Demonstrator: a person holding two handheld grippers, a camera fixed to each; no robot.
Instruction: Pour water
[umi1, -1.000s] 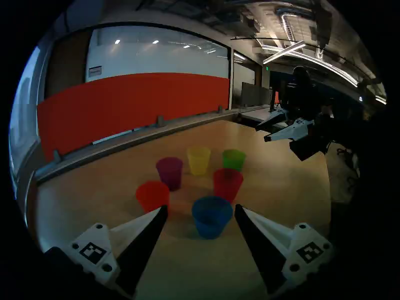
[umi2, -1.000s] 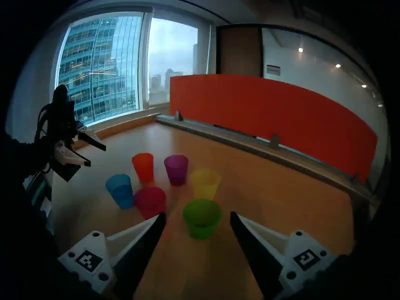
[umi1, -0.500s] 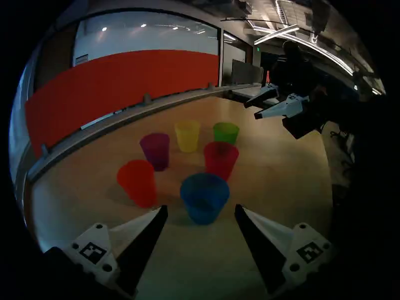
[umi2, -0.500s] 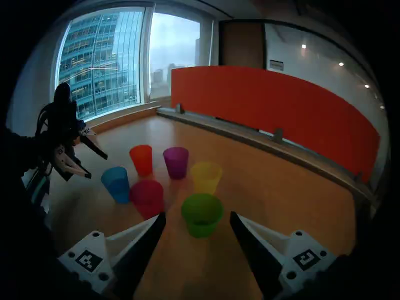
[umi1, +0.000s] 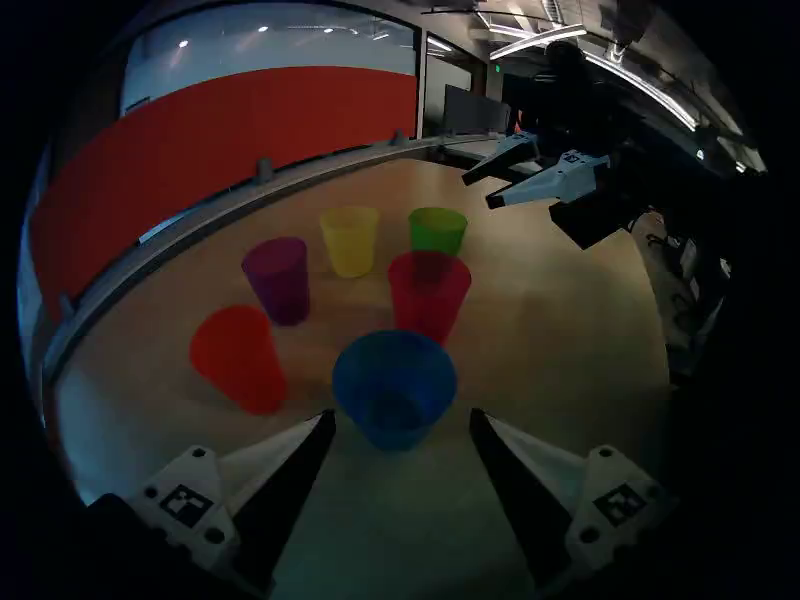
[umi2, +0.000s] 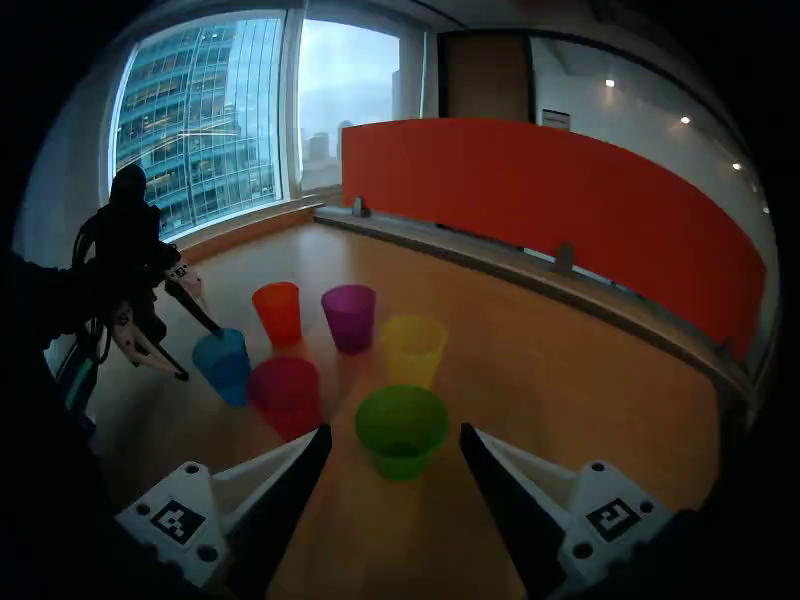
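Wooden desk (umi1: 570, 320) carries six plastic cups in a loose cluster. In the left gripper view, from the left: the orange cup (umi1: 238, 357), the purple cup (umi1: 277, 278), the yellow cup (umi1: 349, 240), the blue cup (umi1: 394, 388), the red cup (umi1: 429, 295) and the green cup (umi1: 437, 230). The left tool (umi1: 400, 415) is spread wide and holds nothing. The blue cup stands upright just ahead of its fingertips, centred in the gap, nearer and larger than a second ago. At far right the right tool (umi1: 478, 192) hangs over the desk beyond the green cup.

In the right gripper view, the left tool (umi2: 200, 355) has come in from the left. Its tips now reach the blue cup (umi2: 223, 365), where a second ago they were well apart from it. Rightward come the orange cup (umi2: 277, 312), red cup (umi2: 286, 395), purple cup (umi2: 349, 317), green cup (umi2: 402, 430) and yellow cup (umi2: 411, 349). The right tool (umi2: 393, 432) is also wide and holds nothing, with the green cup just ahead of its tips, slightly closer than before.
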